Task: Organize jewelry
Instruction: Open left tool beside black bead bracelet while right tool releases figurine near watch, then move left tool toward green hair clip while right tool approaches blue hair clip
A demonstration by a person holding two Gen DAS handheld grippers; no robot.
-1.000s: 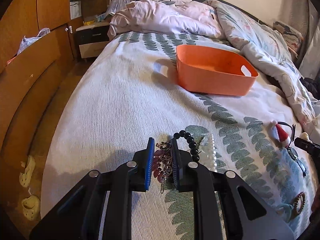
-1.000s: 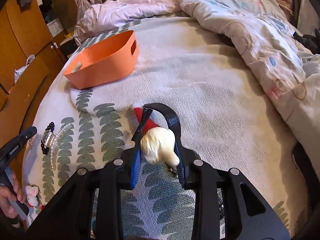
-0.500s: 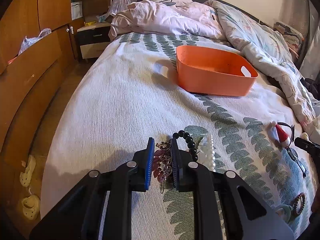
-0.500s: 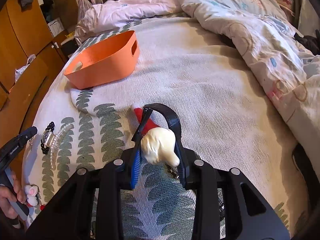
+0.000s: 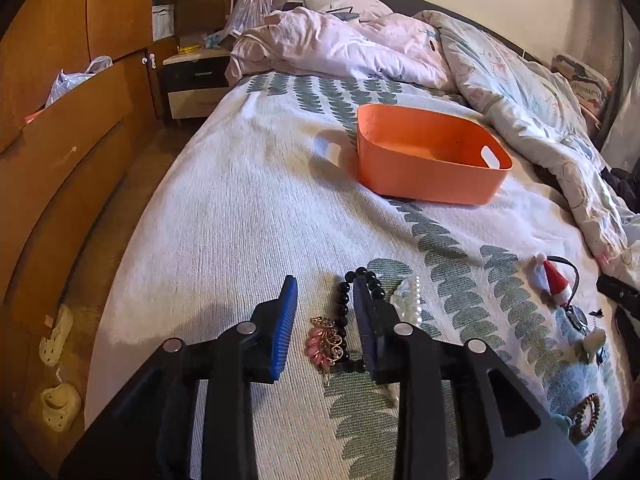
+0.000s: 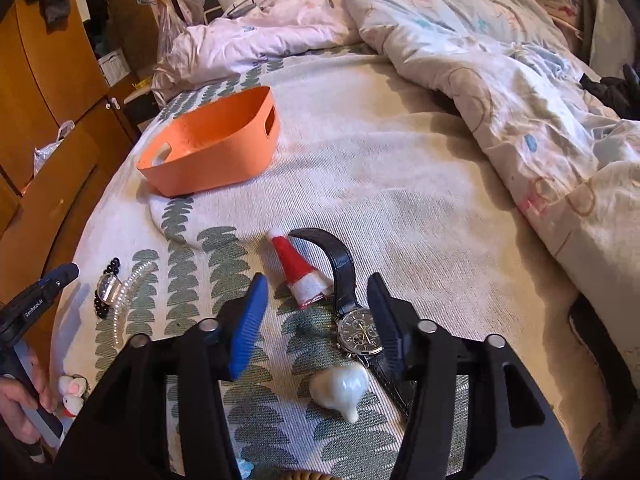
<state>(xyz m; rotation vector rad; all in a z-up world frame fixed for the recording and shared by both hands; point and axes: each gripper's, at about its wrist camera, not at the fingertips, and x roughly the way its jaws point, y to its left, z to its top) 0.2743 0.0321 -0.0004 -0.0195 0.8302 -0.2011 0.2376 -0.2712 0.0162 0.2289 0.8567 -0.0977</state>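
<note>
Both pairs of jaws now stand spread wide with nothing between their pads, where half a second ago each was pinched on a piece. The left gripper (image 5: 323, 298) has let go of the pink and gold brooch (image 5: 326, 343), which lies on the bedspread (image 5: 240, 216) between the open fingers, touching the black bead bracelet (image 5: 360, 280) just beside the right-hand finger; a pearl string (image 5: 416, 304) lies beyond that finger. The right gripper (image 6: 318, 292) has dropped the white shell-like ornament (image 6: 340, 390), now resting on the cover low between its fingers, next to the black-strapped wristwatch (image 6: 358, 330) and the small red Santa hat (image 6: 296, 268). Whether the ornament is a clip or a pendant is hard to tell from here.

The orange bin (image 5: 432, 160) sits well apart, further up the bed, and looks empty. So neither piece reached it: both releases read as a failed or abandoned grasp, and each item will likely need regripping before carrying.
</note>
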